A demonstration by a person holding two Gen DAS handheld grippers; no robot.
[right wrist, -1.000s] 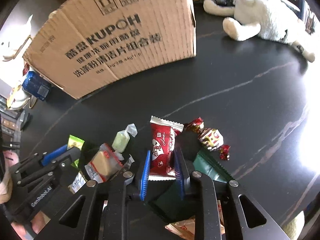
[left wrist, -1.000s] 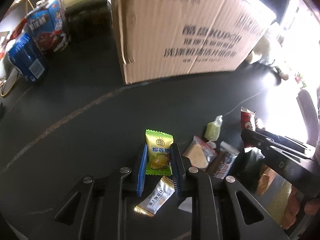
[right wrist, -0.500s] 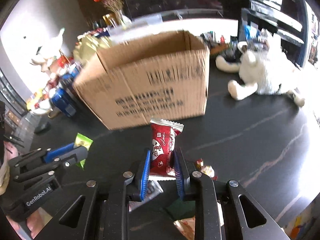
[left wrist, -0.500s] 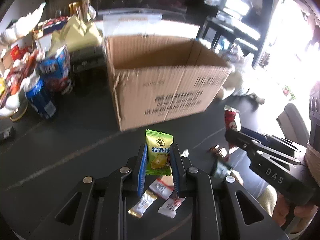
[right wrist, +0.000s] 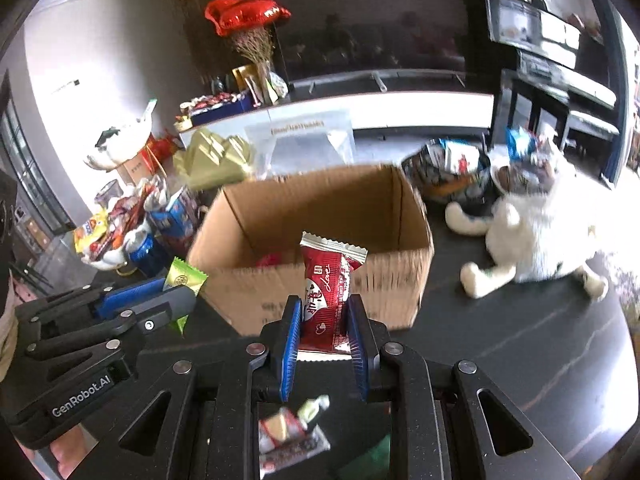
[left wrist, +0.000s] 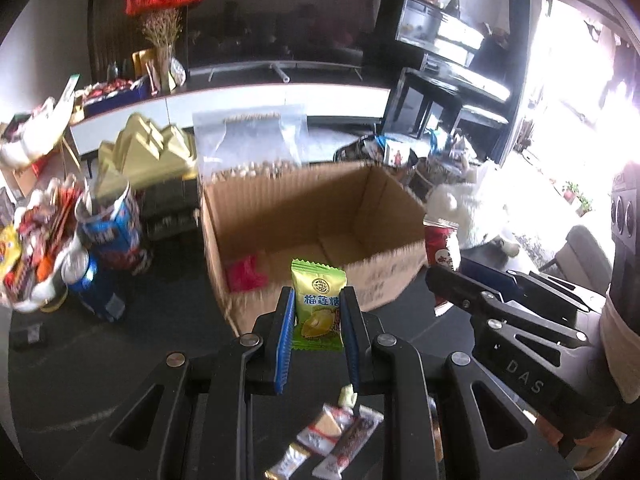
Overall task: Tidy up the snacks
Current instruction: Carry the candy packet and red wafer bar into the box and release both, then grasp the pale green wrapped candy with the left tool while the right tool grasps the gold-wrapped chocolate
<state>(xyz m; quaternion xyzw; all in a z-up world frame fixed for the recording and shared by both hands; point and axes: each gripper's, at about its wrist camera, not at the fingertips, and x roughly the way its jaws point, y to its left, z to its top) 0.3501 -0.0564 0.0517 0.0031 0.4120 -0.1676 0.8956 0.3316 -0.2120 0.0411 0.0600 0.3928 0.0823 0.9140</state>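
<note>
My left gripper (left wrist: 318,300) is shut on a green durian candy packet (left wrist: 318,304), held high in front of the open cardboard box (left wrist: 320,216). My right gripper (right wrist: 324,312) is shut on a red snack packet (right wrist: 326,296), also raised before the box (right wrist: 320,216). A red packet (left wrist: 245,274) lies inside the box. The right gripper shows in the left wrist view (left wrist: 444,276), the left gripper in the right wrist view (right wrist: 180,292). Several loose snack packets (left wrist: 332,436) lie on the black table below.
Blue cans and snack bags (left wrist: 100,248) stand left of the box. A white plush toy (right wrist: 532,232) lies to its right. A clear bag (left wrist: 248,140) and gold boxes (left wrist: 144,152) stand behind it. The dark table (right wrist: 520,340) stretches right.
Both grippers have lifted their packets off the table, rising well above it and toward the box. The box interior has come into view, and the loose snacks have dropped below the fingers.
</note>
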